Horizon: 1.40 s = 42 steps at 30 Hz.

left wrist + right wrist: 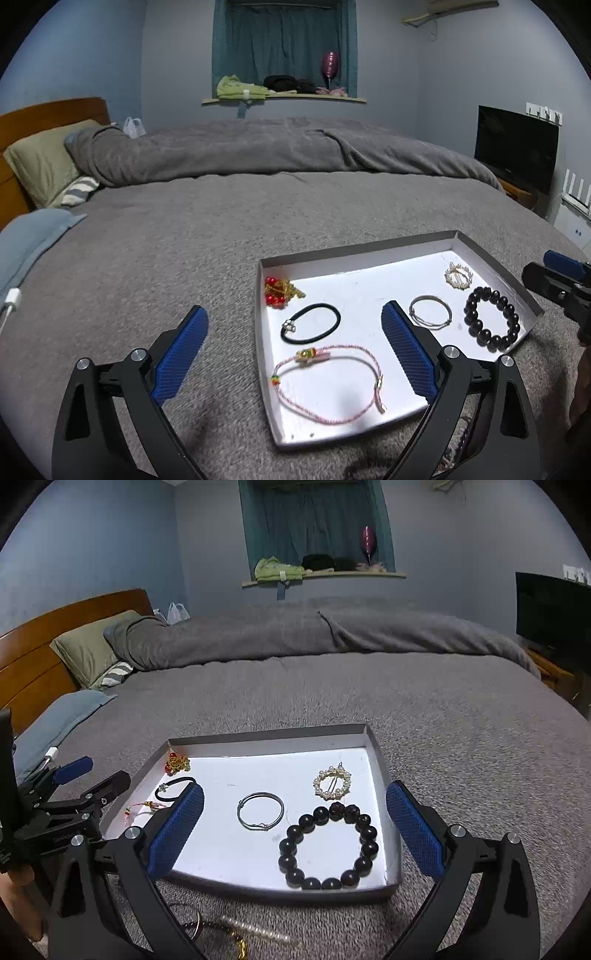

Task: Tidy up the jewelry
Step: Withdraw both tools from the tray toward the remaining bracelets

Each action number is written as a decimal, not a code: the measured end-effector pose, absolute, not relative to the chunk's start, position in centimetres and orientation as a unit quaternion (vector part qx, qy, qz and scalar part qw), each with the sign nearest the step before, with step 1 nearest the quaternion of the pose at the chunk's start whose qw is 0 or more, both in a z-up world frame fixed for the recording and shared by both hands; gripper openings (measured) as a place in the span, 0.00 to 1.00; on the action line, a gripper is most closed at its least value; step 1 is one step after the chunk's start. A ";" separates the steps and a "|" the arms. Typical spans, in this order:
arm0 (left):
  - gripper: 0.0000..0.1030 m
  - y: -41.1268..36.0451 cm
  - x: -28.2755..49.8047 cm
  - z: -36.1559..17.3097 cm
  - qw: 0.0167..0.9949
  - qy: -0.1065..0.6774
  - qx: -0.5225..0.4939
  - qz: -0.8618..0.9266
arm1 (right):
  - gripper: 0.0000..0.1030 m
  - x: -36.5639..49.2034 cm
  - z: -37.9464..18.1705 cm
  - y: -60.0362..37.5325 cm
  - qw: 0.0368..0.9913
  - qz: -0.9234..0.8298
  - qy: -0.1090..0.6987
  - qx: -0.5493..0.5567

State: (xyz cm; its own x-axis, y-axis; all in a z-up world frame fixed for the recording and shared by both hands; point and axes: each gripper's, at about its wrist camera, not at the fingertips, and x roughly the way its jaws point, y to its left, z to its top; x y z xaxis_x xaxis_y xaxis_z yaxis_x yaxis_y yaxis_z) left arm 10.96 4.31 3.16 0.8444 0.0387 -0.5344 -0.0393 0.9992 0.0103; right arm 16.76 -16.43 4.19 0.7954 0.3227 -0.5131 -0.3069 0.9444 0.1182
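Observation:
A shallow white tray [354, 258] [266, 736] lies on the grey bed cover. In it lie a pink cord bracelet [328, 384], a black hair tie [310, 323], a red and gold piece [280, 291], a thin silver bangle [260, 810], a pearl ring brooch [332, 782] and a black bead bracelet [328, 845]. My left gripper [295, 328] stands open above the tray's near left part, with nothing between its fingers. My right gripper [295, 808] is open over the tray's near right side, empty too. Each gripper shows at the edge of the other's view.
More jewelry, a pearl strand [258, 930] and a gold chain [240, 947], lies on the cover in front of the tray. Pillows [40, 166] and a wooden headboard [44, 653] are at far left, a dark screen [517, 151] at right. A charger cable [11, 299] lies left.

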 end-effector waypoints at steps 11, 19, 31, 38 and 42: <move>0.92 4.0 7.9 3.5 0.961 0.277 -0.002 0.024 | 0.95 12.4 3.5 -18.6 0.954 0.148 0.262 -0.002; 0.93 3.7 4.2 3.1 0.961 0.276 0.013 0.017 | 0.95 10.4 3.0 -20.2 0.952 0.151 0.265 0.011; 0.93 2.9 1.7 0.3 0.946 0.324 0.020 -0.024 | 0.95 9.4 -0.2 -20.0 0.930 0.170 0.324 -0.029; 0.93 2.8 2.6 -0.9 0.935 0.354 0.011 -0.032 | 0.95 9.8 -1.1 -19.4 0.921 0.176 0.346 -0.039; 0.93 2.6 2.9 -1.5 0.931 0.363 0.009 -0.032 | 0.95 9.5 -1.4 -18.5 0.916 0.188 0.350 -0.053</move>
